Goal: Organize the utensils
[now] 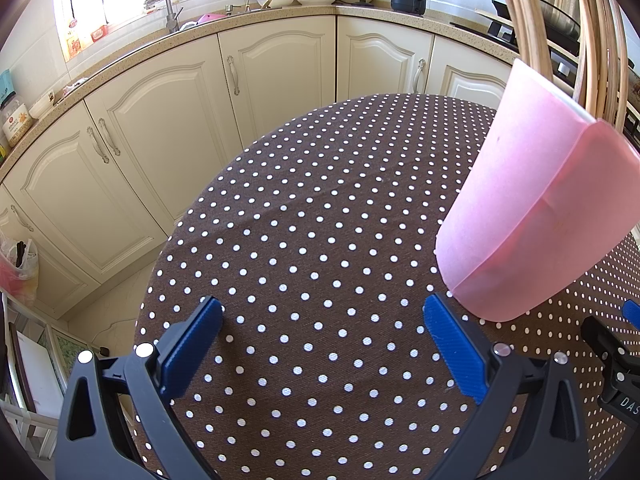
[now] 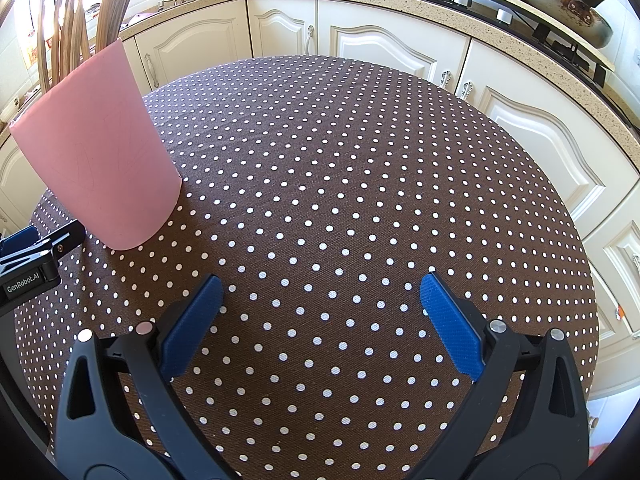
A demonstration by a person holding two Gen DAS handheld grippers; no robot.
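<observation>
- Both grippers are spread wide and holding nothing: left gripper (image 1: 322,326) and right gripper (image 2: 320,306) hover over the dotted tablecloth (image 1: 320,220).
- The pink holder (image 2: 100,148) stands between them on the near side, chopsticks (image 2: 72,12) sticking up out of it.
- No loose utensils visible on the cloth, so it looks about done. If anything's left, I'd approach low and pinch mid-length.
- The chopstick tops run out of frame, and I can't see inside the holder or count what's in there.
</observation>
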